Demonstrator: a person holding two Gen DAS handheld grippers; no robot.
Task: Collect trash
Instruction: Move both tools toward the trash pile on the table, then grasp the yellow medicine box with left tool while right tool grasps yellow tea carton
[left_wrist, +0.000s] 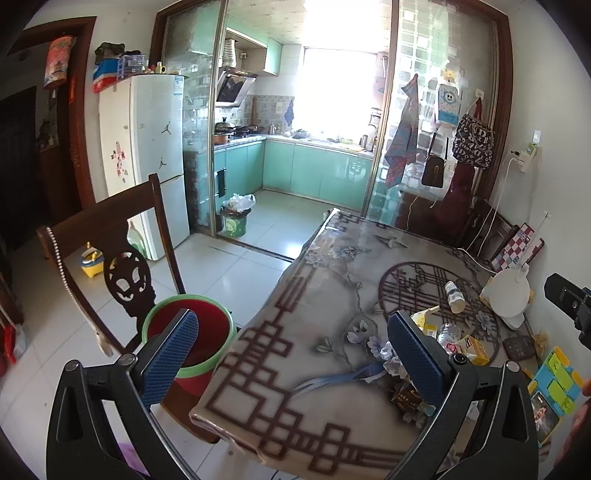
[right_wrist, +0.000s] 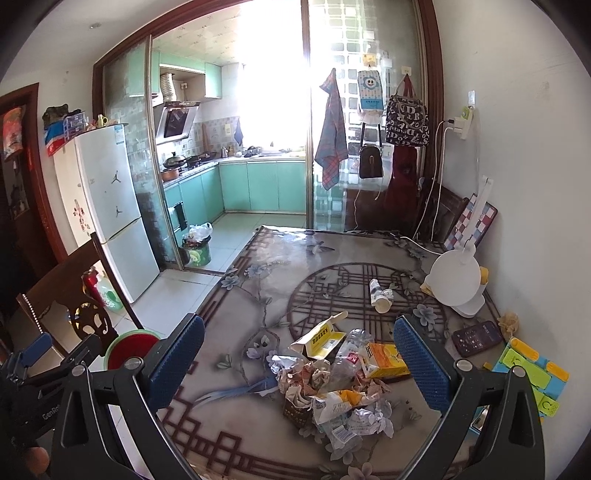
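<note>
Blue ribbed pads face each other across a wide gap on the right claw (right_wrist: 299, 363), which is released and empty, hovering above the heap of trash (right_wrist: 332, 387) at lower centre of the right wrist view. Nothing is pinched yet. The heap lies on the glossy patterned tabletop (right_wrist: 258, 266): crumpled wrappers (right_wrist: 306, 373), a torn yellow-and-white carton (right_wrist: 321, 339), a crushed clear bottle (right_wrist: 351, 345) and an orange box (right_wrist: 388, 360), all touching or overlapping. A small bottle (right_wrist: 378, 295) lies on its side apart from the heap, toward the upper right, near a white lamp (right_wrist: 458, 280).

The left claw (left_wrist: 291, 363) is likewise released and holds nothing; it hangs over the near left edge of the tabletop. Just beside that edge, at lower left of the left wrist view, stands a red bin with a green rim (left_wrist: 192, 332), seemingly on or before a dark wooden chair (left_wrist: 110, 236).

The step in hand looks like the first pick. To do it well, I would straddle one piece on top of the heap, such as the carton or a wrapper ball, close firmly on its bulk, and lift straight up so the loose scraps do not scatter. The phone (right_wrist: 476, 338) and coloured toy (right_wrist: 532, 380) at right are probably not trash and are best avoided.
</note>
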